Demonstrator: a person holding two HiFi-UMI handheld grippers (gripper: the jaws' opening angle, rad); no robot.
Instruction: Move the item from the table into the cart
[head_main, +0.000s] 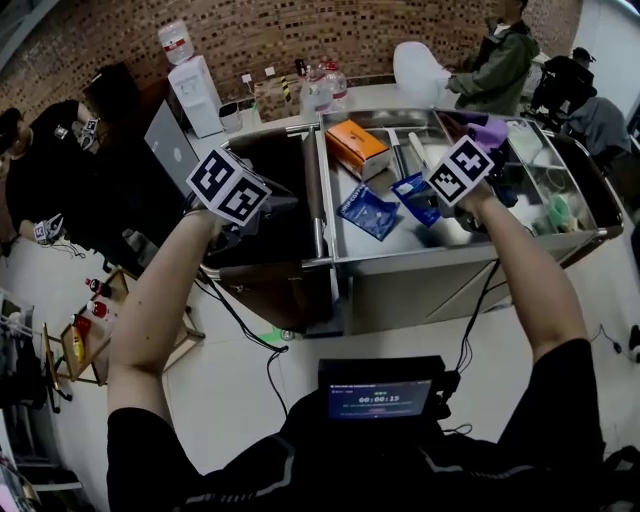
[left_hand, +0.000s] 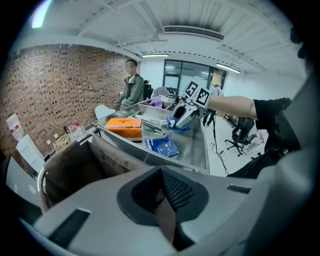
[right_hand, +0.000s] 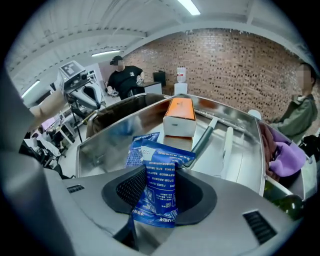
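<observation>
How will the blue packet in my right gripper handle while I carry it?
Probably floppy: the blue packet is thin film, creased where the right gripper pinches it, so its free end may sway. Likely light, since that pinch alone holds it upright. The glossy film looks slick; it could slip if the jaws ease.

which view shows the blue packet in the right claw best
The right gripper view: the blue packet stands large and central, pinched in the right claw, its print showing. The head view shows it small, beside the marker cube; the left gripper view shows it tiny and distant.
</observation>
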